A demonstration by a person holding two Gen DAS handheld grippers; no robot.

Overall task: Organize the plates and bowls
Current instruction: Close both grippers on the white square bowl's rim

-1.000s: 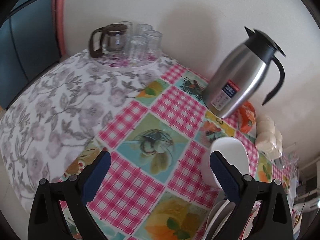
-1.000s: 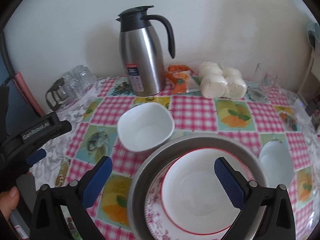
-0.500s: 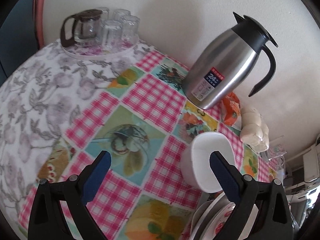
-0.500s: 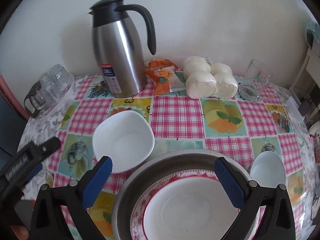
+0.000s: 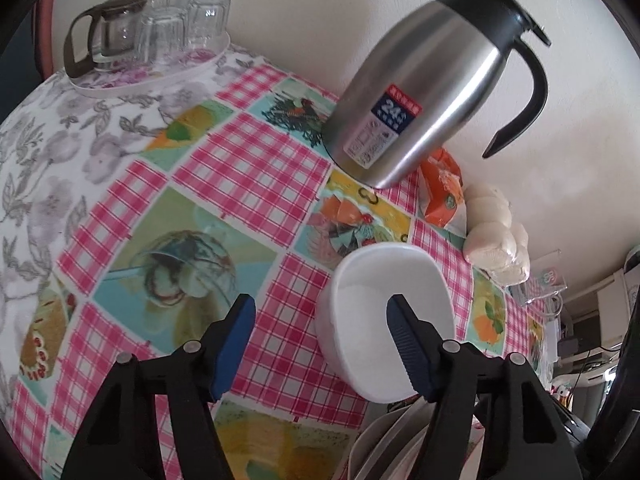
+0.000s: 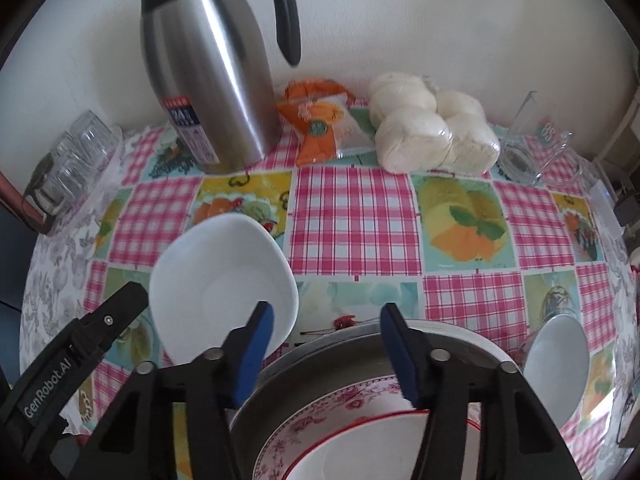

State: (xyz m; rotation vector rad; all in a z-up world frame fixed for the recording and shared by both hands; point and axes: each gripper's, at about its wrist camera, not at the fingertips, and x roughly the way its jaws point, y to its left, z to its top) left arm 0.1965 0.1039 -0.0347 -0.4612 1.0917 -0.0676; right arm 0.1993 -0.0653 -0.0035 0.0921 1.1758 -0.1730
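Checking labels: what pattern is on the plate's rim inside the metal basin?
Pink floral print on white on the plate, clearest in the right wrist view.

Readable text, both views:

Steel flask (image 5: 420,92): blue label (image 5: 396,114) on its side, large white "24" legible; smaller print below it too fine to read. In the right wrist view the same label (image 6: 186,128) is blurred, unreadable.

Left hand-held gripper (image 6: 68,384), near left in the right wrist view: white lettering "GenRobot.AI" along its black body.

Glass mug (image 6: 536,148), far right on the tabletop: red print, roughly "BS", uncertain.

Orange packet (image 6: 320,120): round green logo, illegible.
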